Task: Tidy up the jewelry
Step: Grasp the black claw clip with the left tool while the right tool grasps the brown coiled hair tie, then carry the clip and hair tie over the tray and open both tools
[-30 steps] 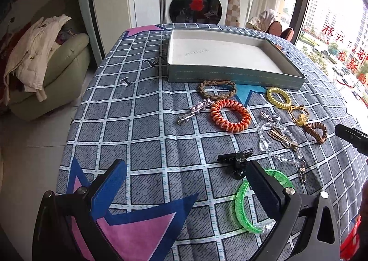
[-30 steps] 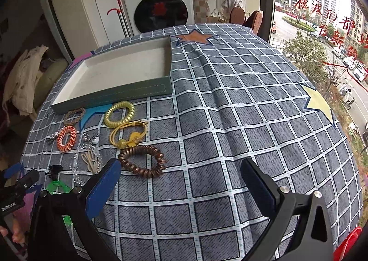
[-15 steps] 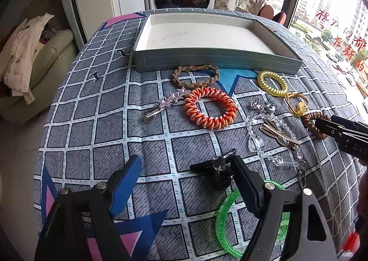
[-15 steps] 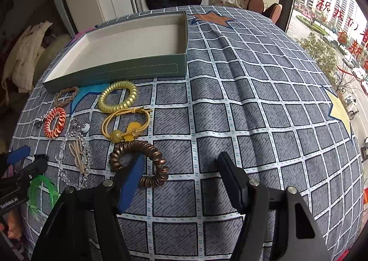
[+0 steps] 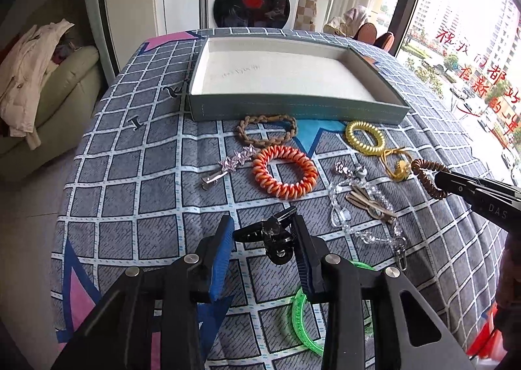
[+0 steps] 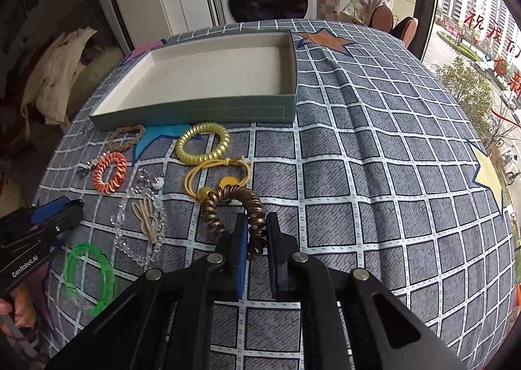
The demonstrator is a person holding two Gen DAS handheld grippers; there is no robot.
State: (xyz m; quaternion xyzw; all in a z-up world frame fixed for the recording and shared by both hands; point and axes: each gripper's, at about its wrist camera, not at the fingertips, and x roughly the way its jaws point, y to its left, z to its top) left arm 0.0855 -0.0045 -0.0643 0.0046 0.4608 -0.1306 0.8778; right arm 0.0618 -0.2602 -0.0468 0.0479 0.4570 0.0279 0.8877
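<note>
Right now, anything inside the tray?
Nothing visible inside the tray: bare cream lining in both views. Its near wall hides a thin strip of floor. All jewelry lies on the cloth outside.
</note>
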